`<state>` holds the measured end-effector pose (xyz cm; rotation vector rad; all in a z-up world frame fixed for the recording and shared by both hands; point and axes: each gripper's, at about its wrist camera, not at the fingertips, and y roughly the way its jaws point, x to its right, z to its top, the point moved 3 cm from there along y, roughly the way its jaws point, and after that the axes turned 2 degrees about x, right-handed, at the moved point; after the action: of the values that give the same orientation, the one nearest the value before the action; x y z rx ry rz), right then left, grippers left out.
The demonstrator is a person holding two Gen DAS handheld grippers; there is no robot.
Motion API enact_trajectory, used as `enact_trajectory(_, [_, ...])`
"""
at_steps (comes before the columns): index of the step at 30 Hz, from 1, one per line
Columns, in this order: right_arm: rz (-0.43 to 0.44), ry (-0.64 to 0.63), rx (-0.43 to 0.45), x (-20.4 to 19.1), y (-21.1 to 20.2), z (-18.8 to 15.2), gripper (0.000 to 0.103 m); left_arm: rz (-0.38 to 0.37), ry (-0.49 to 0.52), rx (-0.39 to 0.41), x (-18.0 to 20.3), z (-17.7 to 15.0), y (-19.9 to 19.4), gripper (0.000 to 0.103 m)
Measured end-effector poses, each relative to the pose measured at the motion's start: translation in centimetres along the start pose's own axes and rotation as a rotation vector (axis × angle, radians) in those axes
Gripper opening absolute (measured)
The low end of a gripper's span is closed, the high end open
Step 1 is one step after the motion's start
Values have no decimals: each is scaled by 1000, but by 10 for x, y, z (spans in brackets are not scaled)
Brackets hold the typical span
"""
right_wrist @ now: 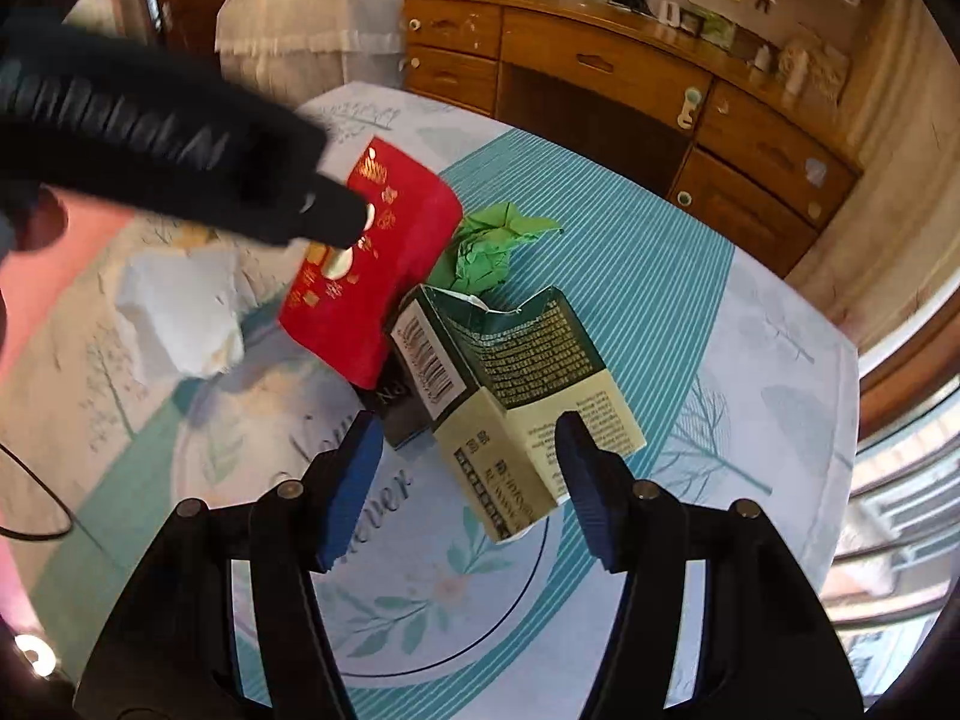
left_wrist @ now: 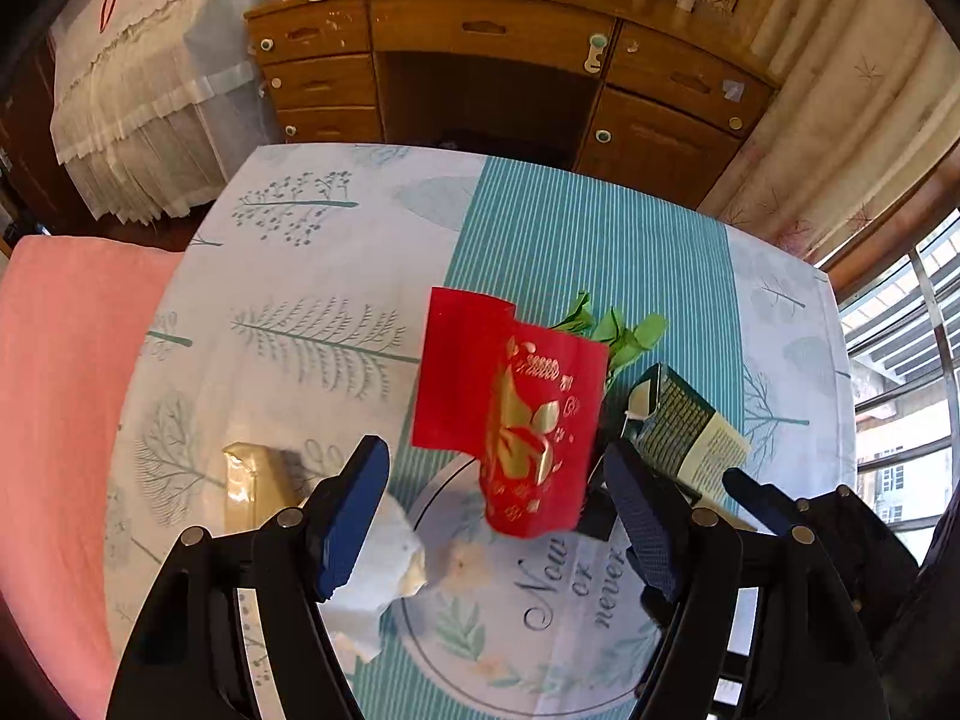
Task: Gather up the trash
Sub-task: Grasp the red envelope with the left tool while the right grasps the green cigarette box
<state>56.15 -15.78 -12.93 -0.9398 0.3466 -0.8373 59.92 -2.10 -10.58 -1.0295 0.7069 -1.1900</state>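
While both hand-held grippers hang open, we see the torn green-and-cream carton [right_wrist: 510,372] between the right hand-held gripper [right_wrist: 471,480] fingers, untouched; the red gold-printed packet [left_wrist: 510,414] sits ahead of the left hand-held gripper [left_wrist: 498,510].

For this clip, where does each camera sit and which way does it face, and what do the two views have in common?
Left wrist: on the left gripper, angled down at the table; the red packet lies between its open blue fingers; the right gripper shows at lower right.
Right wrist: on the right gripper, tilted down at the green box between its fingers, untouched; the left gripper's black body crosses upper left.
Shared: packet, box, green crumpled paper, white tissue, wooden desk.
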Motion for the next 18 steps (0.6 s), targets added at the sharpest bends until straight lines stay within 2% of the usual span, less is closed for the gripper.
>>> enact_trajectory(3, [-1,-11,-16,5,15,-3,30,1,-1,-17,3,6,14,75])
enact_trajectory(12, [56,92,19,37,14,-14,27,26,-14,-79,2,17,56,75])
enact_trajectory(13, [61,101,20,40,13,-14,27,31,-14,-81,2,18,59,69])
enact_trajectory(14, [67,110,20,43,11,-15,27,31,-17,-86,2,18,62,53])
enact_trajectory(16, [78,129,22,47,9,-16,27,19,-29,-114,1,16,67,34])
enact_trajectory(18, [89,149,27,51,2,-16,23,17,-33,-100,0,15,63,31])
